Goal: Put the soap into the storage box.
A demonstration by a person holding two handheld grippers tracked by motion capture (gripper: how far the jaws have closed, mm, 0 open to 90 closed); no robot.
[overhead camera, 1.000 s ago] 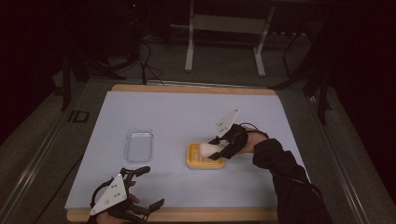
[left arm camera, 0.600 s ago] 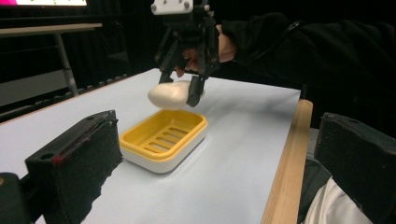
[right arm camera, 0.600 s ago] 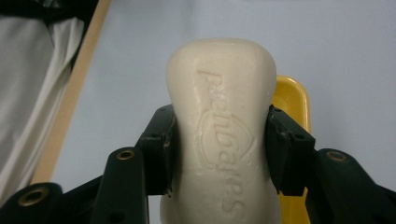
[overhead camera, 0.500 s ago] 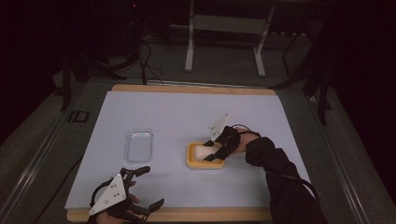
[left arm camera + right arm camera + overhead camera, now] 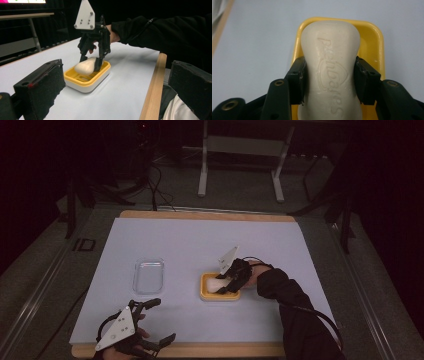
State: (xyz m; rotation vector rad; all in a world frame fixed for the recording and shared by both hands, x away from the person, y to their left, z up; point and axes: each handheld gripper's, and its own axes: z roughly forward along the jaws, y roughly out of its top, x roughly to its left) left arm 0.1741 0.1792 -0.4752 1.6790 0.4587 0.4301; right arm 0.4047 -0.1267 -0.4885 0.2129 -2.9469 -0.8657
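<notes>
Step in hand: setting the white soap bar (image 5: 332, 72) down into the yellow soap dish (image 5: 374, 40), judged from how low the bar hangs over the tray
Doing it well: lower the bar flat and lengthwise along the dish, let it bear on the ribbed floor before loosening the grip, then lift straight up so the pads do not drag it over the rim
Soap bar: at the dish, right of table centre on the pale mat (image 5: 200, 240); its near end looks tilted up between the jaws, and whether the far end already rests on the dish I cannot tell
Right gripper (image 5: 227, 282): clamped on the bar's waist, a pad pressing each long side
Right arm: dark sleeve (image 5: 290, 305) reaching in from the near right, gripper angled down and leftward
Left gripper (image 5: 150, 322): jaws spread, holding nothing, resting at the near left edge
Clear tray (image 5: 149, 276): left of the dish, well apart
</notes>
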